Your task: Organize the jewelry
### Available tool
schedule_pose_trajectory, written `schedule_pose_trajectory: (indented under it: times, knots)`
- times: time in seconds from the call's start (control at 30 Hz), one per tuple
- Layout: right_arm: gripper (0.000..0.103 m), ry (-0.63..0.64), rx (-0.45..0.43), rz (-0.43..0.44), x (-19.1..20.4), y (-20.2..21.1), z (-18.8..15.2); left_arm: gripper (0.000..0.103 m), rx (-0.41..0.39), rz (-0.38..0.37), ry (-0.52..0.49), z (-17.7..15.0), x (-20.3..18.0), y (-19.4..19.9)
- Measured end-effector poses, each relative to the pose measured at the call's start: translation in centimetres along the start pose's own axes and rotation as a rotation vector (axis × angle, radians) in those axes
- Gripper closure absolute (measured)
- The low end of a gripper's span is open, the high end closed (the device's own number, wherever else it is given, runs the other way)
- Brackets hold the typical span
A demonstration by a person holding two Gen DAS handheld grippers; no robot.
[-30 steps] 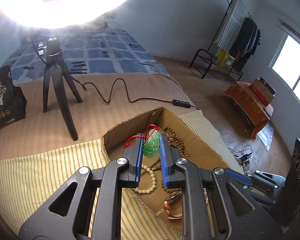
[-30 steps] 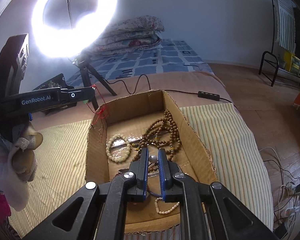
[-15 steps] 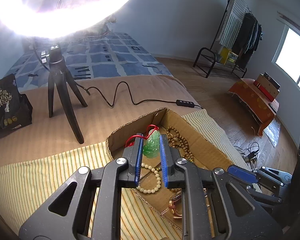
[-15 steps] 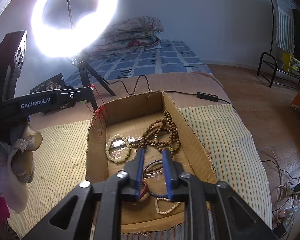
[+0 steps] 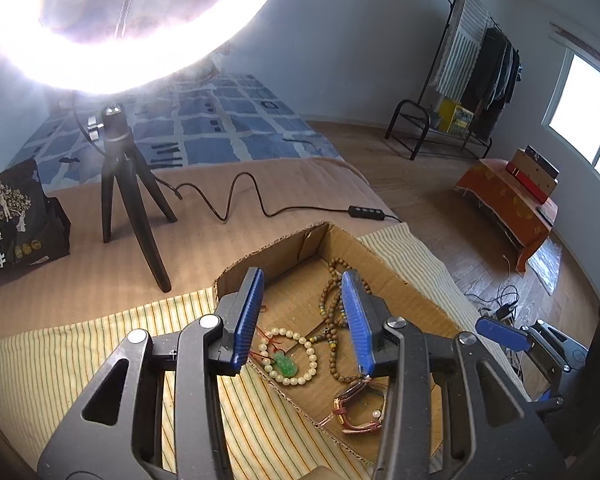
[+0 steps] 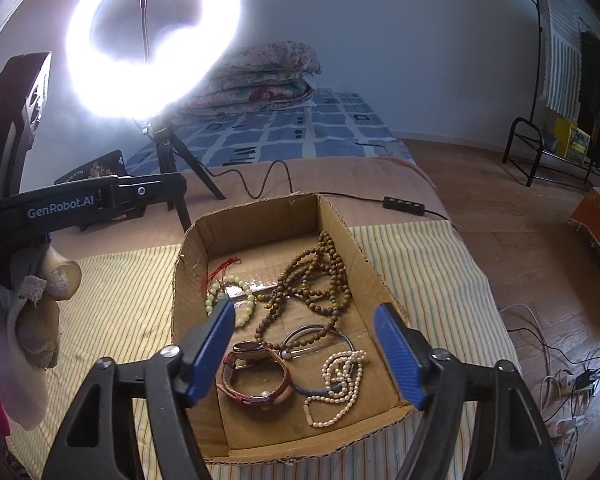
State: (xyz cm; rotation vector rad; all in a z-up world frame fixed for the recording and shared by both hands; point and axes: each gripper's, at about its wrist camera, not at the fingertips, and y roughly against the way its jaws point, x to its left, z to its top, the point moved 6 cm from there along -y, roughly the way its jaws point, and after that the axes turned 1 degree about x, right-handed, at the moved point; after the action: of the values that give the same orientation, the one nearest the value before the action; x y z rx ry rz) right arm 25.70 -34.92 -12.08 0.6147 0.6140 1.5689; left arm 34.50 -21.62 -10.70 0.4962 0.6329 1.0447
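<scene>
An open cardboard box [image 6: 260,216] on a striped cloth holds the jewelry. In it lie brown wooden beads [image 6: 316,276], a cream bead bracelet [image 5: 310,350], a green pendant [image 5: 286,364] on a red cord, a red-strapped watch [image 6: 256,376], a metal bangle [image 6: 320,330] and a pearl string [image 6: 340,372]. My left gripper [image 5: 302,280] hovers over the box's left part, its jaws opening with nothing between them; the pendant rests below on the cream bracelet. My right gripper [image 6: 304,308] hangs over the near end, its jaws opening wide and holding nothing.
A bright ring light on a black tripod [image 5: 120,184] stands behind the box, its cable [image 5: 236,200] trailing right. A black bag [image 5: 16,216] sits far left. A gloved hand [image 6: 32,308] holds the left tool. Clothes rack [image 5: 472,72] and floor cables [image 6: 572,384] lie to the right.
The left jaws have let go of the green pendant, which now lies in the box on the cream bracelet. The right jaws, shut a second ago, have spread wide.
</scene>
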Motion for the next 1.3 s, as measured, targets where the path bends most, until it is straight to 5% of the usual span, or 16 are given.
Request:
schedule_pose_trajectory:
  times: [0.13,0.57,1.2,1.3]
  knots:
    - [0.017,0.007,-0.007,-0.021,0.1,0.5,0.1,0.062,-0.01,0.003,-0.003,0.2,-0.1,0.8]
    - [0.014,0.026,-0.046,-0.062,1.0,3.5,0.6,0.061,-0.035,0.014,-0.023,0.1,-0.2,3.7]
    - [0.011,0.05,-0.172,-0.127,3.3,11.7,1.5,0.061,-0.121,0.033,-0.047,-2.0,1.0,13.9]
    - [0.009,0.062,-0.191,-0.133,3.9,12.8,1.3,0.044,-0.144,0.035,-0.054,-2.7,1.1,15.5]
